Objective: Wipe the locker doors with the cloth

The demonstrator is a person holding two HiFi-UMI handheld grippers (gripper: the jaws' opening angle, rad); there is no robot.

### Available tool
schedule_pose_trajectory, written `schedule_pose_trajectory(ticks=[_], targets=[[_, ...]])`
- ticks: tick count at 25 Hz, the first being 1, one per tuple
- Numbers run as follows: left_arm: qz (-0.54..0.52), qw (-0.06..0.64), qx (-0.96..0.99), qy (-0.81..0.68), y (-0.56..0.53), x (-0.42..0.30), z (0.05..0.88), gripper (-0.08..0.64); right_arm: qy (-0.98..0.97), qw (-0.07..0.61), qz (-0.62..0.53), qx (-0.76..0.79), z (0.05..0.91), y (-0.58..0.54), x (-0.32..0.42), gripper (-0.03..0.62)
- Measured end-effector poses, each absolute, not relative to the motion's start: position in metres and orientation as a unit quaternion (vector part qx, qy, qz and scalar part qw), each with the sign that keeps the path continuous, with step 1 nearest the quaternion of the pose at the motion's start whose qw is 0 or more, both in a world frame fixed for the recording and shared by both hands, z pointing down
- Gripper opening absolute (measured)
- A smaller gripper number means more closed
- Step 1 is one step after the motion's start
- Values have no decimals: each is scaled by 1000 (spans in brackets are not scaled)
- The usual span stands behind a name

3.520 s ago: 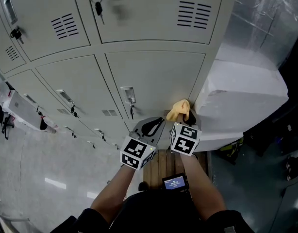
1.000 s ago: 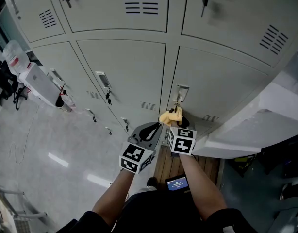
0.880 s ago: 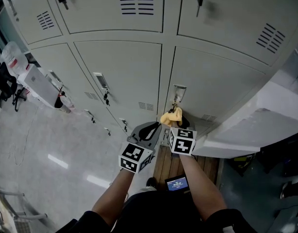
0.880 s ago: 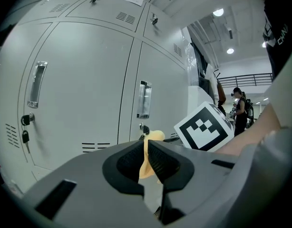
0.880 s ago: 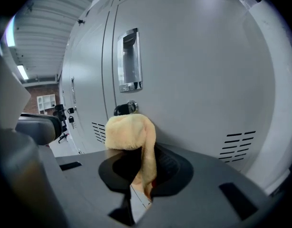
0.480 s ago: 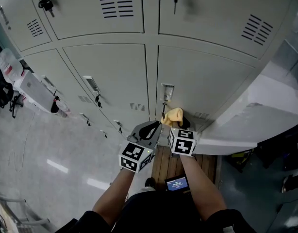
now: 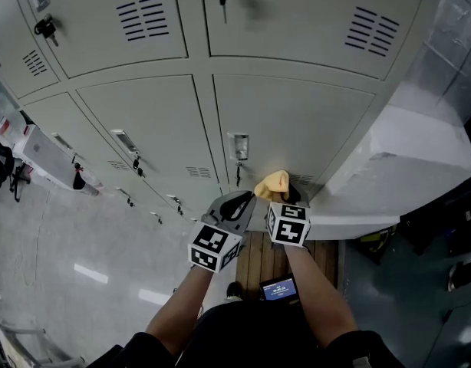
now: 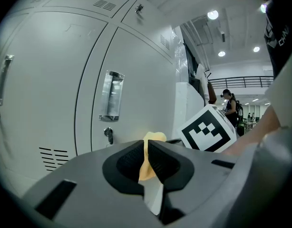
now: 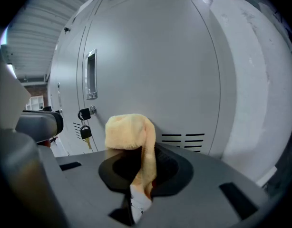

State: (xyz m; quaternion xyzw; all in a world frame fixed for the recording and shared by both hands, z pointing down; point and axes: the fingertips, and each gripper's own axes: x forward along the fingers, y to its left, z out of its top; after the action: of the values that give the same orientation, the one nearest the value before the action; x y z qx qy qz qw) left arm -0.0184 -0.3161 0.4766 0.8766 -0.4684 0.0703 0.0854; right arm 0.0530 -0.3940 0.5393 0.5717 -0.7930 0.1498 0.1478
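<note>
This is a locker area inside a large work hall. A bank of grey metal locker doors (image 7: 289,121) fills the far side, stacked in rows and running off to the left, each with louvred vents (image 7: 371,29), a recessed handle (image 7: 238,146) and a lock; a key (image 9: 85,122) hangs from one. The pale polished floor (image 7: 59,251) at the left reflects strip lights. A wooden slatted board (image 7: 262,259) lies near the lockers' foot. To the right stand a white block (image 7: 404,152) and silvery foil sheeting (image 7: 450,44). Far off, round ceiling lamps (image 8: 213,15), a raised railing (image 8: 246,80) and a standing person (image 8: 230,103) show an open, high hall.
</note>
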Motion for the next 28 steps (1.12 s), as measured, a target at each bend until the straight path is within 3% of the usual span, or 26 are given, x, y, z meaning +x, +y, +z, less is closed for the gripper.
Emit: schedule_pose_trajectory(ticks=[28], targets=[[83, 75, 899, -424, -322, 54, 475, 38, -700, 140, 180, 676, 541, -400, 162, 71]])
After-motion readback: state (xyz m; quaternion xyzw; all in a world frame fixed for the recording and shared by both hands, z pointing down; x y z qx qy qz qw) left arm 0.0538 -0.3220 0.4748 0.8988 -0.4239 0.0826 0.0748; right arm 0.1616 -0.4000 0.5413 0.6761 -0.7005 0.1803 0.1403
